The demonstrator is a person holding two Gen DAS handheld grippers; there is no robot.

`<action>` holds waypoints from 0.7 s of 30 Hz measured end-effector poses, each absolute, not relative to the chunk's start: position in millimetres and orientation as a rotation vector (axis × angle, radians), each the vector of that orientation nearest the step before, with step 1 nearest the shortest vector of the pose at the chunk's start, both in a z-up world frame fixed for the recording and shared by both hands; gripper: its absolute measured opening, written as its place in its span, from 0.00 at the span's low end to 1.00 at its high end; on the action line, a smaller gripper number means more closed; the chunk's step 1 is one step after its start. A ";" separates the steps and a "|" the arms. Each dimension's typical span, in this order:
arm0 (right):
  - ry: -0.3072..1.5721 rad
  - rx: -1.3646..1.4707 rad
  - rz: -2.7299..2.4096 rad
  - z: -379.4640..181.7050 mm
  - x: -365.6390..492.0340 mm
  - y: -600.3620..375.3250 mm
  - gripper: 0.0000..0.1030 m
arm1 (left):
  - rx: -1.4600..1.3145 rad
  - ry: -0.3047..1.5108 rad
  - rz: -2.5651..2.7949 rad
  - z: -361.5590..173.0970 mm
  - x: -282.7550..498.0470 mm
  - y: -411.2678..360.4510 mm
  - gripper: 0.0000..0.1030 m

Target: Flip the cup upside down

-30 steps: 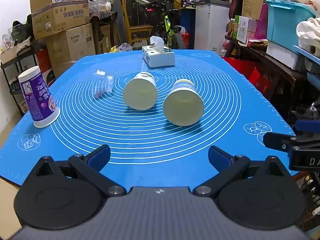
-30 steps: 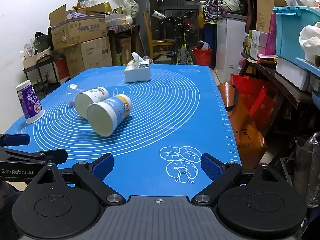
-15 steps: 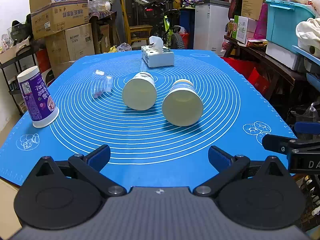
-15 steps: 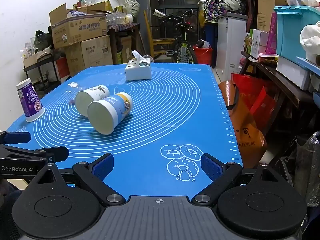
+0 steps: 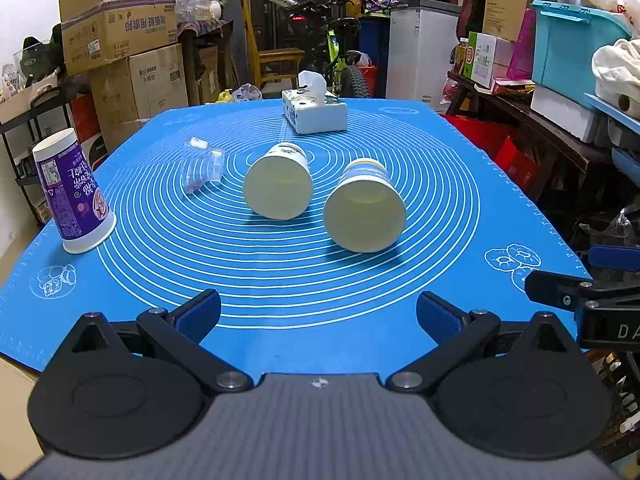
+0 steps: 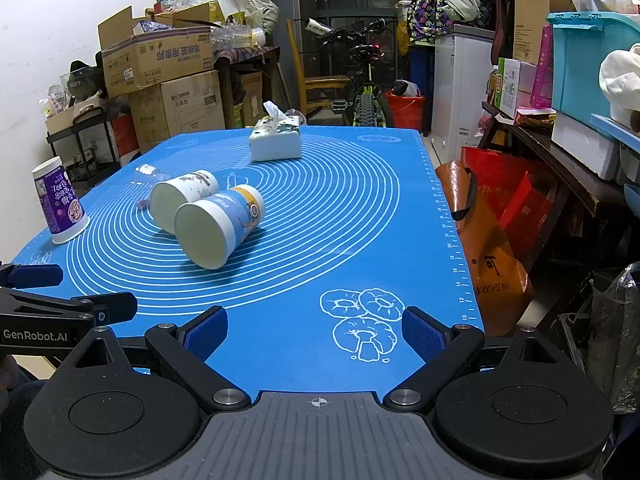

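Both grippers sit at the bottom of their frames with jaws spread wide and nothing between them: the left gripper (image 5: 318, 312) over the near edge of the blue mat (image 5: 280, 280), the right gripper (image 6: 316, 328) over the mat's near right corner, beside the printed doughnut drawing (image 6: 362, 316). At the lower left of the right wrist view the left gripper shows from the side, and the right one pokes in at the right edge of the left wrist view. Past them, mid-frame, two paper cups lie on their sides with mouths toward the cameras: the blue cup (image 5: 365, 210) (image 6: 220, 224) nearer and to the right, the white cup (image 5: 279, 186) (image 6: 182, 196) just behind and left of it. They look close together, though touching cannot be told. A clear plastic wrapper (image 5: 202, 166) lies left of the white cup. At the left edge a purple cup (image 5: 74, 196) (image 6: 58, 204) stands mouth down. Farthest, at top centre, rests a tissue box (image 5: 315, 110) (image 6: 276, 140).
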State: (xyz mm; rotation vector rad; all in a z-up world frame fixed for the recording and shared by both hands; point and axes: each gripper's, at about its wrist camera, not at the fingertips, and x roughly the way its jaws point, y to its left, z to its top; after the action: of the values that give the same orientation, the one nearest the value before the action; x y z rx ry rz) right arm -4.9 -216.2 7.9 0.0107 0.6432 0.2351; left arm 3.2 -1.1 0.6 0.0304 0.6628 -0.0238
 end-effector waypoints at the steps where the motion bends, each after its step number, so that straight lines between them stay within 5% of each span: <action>1: 0.644 0.010 0.234 8.0 -5.0 -216.2 0.91 | 0.030 0.662 -0.023 0.3 3.3 -1.1 1.00; 21: 0.655 0.008 0.224 6.5 -3.7 -216.9 0.91 | 0.023 0.664 -0.018 -1.3 4.3 2.6 1.00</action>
State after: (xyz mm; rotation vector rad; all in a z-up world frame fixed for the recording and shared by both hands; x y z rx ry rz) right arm -3.7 -216.9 6.5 0.0082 0.6548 0.2237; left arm 4.3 2.6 -1.3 0.0232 0.6642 -0.0177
